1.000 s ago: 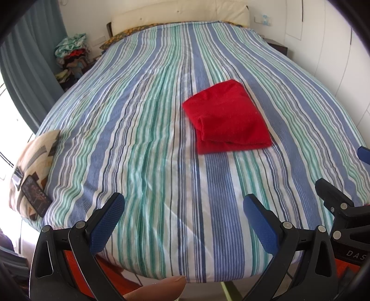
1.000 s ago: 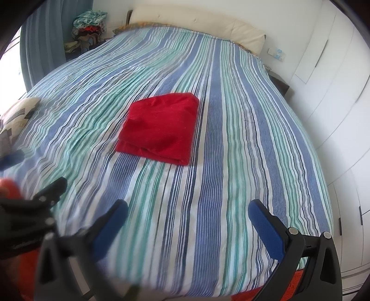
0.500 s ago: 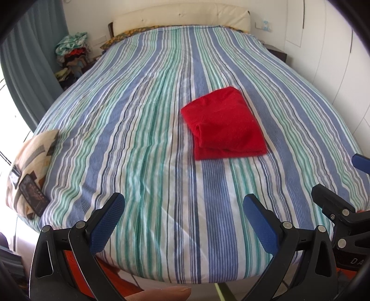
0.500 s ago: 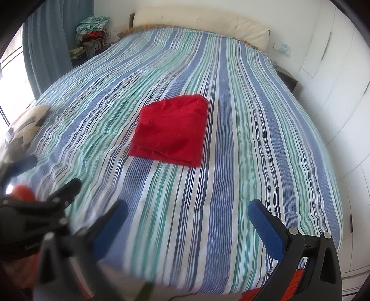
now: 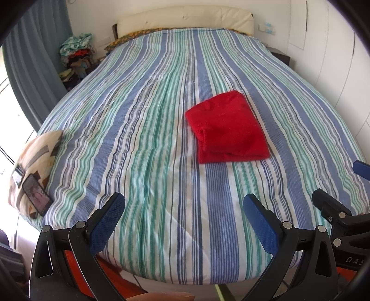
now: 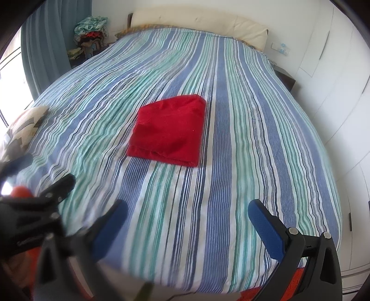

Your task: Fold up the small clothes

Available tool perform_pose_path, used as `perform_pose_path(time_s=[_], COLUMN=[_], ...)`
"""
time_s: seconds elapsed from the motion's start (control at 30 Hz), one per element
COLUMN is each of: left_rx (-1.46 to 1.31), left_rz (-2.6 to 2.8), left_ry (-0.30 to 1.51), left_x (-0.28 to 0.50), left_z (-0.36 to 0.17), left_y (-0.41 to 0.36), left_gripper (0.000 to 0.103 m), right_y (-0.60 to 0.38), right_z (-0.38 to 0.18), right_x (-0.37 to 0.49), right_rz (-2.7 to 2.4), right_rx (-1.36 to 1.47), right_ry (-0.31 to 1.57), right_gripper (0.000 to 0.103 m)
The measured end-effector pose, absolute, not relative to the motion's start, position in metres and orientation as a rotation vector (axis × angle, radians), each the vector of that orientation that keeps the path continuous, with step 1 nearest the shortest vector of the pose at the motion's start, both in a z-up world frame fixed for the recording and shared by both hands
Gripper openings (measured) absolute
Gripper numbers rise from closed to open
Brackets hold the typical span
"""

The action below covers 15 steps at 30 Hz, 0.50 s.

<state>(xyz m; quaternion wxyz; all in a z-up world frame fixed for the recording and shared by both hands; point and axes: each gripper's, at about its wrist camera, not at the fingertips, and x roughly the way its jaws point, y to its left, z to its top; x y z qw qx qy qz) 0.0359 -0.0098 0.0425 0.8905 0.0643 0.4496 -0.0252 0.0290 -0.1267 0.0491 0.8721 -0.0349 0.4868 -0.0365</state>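
A red garment [image 5: 227, 128] lies folded into a neat rectangle on the striped bed cover [image 5: 143, 129]; it also shows in the right wrist view [image 6: 168, 130]. My left gripper [image 5: 182, 217] is open and empty, held above the foot end of the bed, well short of the garment. My right gripper [image 6: 187, 222] is open and empty, also at the foot end. The right gripper's body shows at the right edge of the left wrist view [image 5: 335, 215]. The left gripper's body shows blurred at the left of the right wrist view [image 6: 34, 208].
A patterned cushion [image 5: 34, 162] with a dark phone [image 5: 37, 198] on it lies at the bed's left edge. A pile of clothes [image 5: 76, 53] stands by the curtain [image 5: 30, 76] at the back left. White wardrobe doors [image 6: 335, 92] run along the right. A cream headboard [image 5: 185, 16] is at the far end.
Both grippers have drawn back and up from the bed, so the folded red garment looks farther off and more of the bed's foot edge shows. The garment has not moved.
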Motion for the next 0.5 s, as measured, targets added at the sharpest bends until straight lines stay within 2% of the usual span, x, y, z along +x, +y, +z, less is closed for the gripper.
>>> perform_pose_path(time_s=[0.5], left_rx=[0.161], left_rz=[-0.030], left_ry=[0.909], left_x=[0.0328], left_z=[0.0434], left_y=[-0.0107], left_gripper=[0.102], right_y=[-0.1286], right_z=[0.0475], right_x=[0.0289], right_rz=[-0.077], right_rx=[-0.073], right_ry=[1.020], right_gripper=[0.102])
